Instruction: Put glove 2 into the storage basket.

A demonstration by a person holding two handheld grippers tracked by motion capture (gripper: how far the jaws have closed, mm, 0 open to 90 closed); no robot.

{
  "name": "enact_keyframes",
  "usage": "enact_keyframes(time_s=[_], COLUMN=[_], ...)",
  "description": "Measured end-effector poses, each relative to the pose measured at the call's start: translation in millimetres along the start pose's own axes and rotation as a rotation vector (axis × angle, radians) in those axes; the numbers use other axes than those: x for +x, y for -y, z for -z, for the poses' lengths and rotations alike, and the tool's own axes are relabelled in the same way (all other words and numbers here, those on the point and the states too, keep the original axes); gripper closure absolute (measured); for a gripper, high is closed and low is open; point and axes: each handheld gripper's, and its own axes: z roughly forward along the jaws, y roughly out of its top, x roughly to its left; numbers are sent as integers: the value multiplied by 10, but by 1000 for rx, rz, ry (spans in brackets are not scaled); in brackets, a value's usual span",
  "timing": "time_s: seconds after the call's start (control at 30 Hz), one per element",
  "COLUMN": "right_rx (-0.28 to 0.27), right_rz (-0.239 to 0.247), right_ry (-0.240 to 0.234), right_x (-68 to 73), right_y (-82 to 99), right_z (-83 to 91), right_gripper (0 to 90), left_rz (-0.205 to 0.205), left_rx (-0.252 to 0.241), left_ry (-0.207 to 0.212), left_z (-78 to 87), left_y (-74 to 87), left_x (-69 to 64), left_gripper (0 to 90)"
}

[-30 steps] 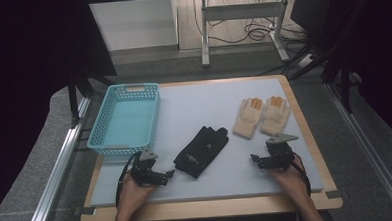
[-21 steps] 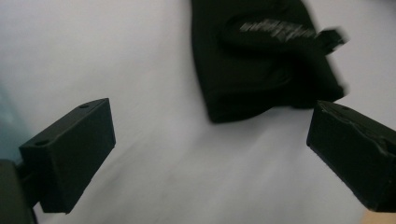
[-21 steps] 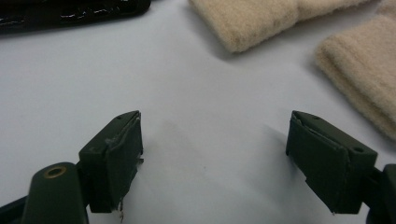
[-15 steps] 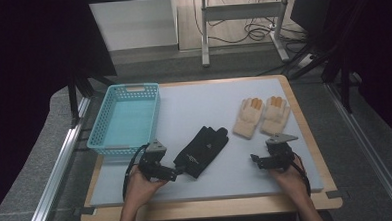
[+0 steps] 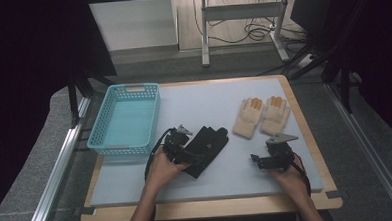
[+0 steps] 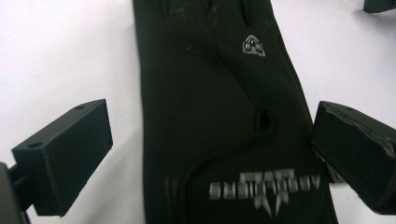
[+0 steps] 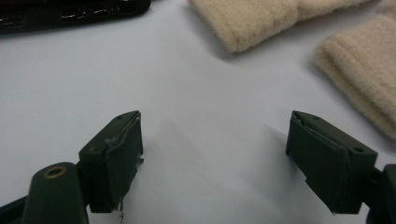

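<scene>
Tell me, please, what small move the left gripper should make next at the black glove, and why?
Probably lower the left gripper a little and close it on the black glove. Its jaws stand open on either side of the glove's cuff end without pressing it, and the glove lies flat on the table, so nothing is held yet. The right gripper is open over bare table.

High view overhead, facing forward-down; gripper views close, sharing white table (image 5: 224, 104).

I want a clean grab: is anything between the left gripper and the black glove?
Nothing visible: the left gripper hangs open right over the black glove, one jaw at either edge, bare cloth between them.
</scene>
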Motion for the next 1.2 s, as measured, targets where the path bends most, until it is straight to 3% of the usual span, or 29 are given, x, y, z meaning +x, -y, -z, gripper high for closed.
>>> enact_keyframes(time_s=[0.3,0.43,0.6,0.77,0.8,1.03,1.2], right_rx=[-1,-1,-1,0,0,0,1], right_rz=[2,2,3,4,4,5,4], right_ry=[0,0,2,2,2,3,3], right_x=[-1,-1,0,0,0,1,3], right_y=[0,0,0,0,0,0,0], right_z=[-1,-1,-1,0,0,-1,0], right_gripper=[183,183,183,183,183,183,183], left_rz=[-15,-57,-76,-64,-90,-82,-50], left_rx=[103,143,177,168,182,193,184], left_ry=[6,-40,-77,-83,-96,-103,-124], left_z=[-267,-332,-356,-348,-353,-341,-263], left_y=[-185,-168,-128,-80,-71,-58,-80], left_x=[-64,-157,-206,-231,-268,-330,-291], left_gripper=[0,0,0,0,0,4,185])
